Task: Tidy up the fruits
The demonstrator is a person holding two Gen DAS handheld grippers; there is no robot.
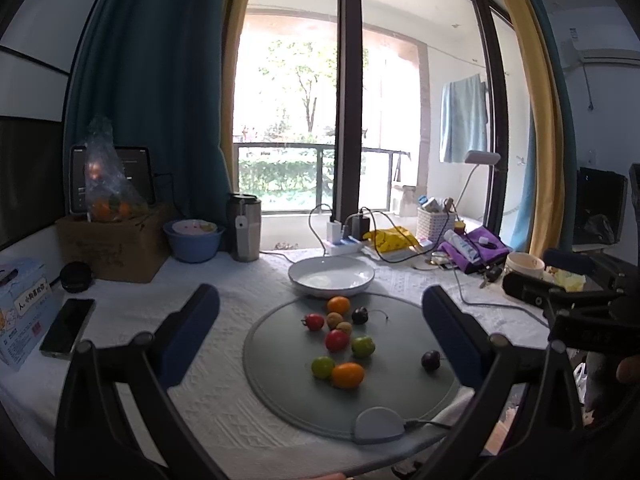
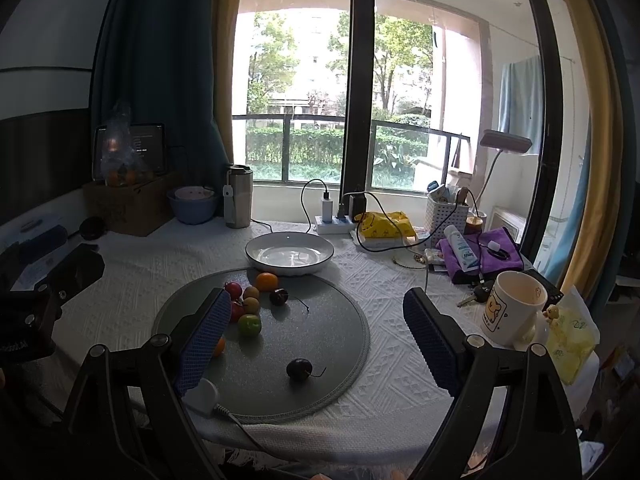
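Both tongs hang above the near edge of the counter (image 1: 224, 400), which is covered by a white cloth with a woven raised pattern. The left tongs (image 1: 320, 320) are spread wide and hold nothing; their blue, rubbery pads (image 1: 192, 336) sit on black angular arms. Between those pads lies a round, flat grey mat (image 1: 400, 392) with a braided rim, and on it the fruits: two smooth orange ones (image 1: 347, 375), two glossy red ones (image 1: 337, 340), two green ones (image 1: 322, 367), two small tan, rough-skinned ones (image 1: 334, 320), and two dark cherries (image 1: 431, 360) with thin stems, one well apart toward the right pad. Just beyond the mat stands a shallow white ceramic plate (image 1: 332, 288) with a dark rim, touching or nearly touching the mat's far edge.

The right tongs (image 2: 316, 328) are likewise spread wide and empty, with blue cross-hatched pads (image 2: 430, 340). The lone cherry lies between them, nearer than the cluster, which is partly hidden behind the left pad. Outside the right pad stands a cream mug (image 2: 512, 308) with a cartoon print. At the right edge of the left view, part of a hand (image 1: 630, 368) grips the other tool.
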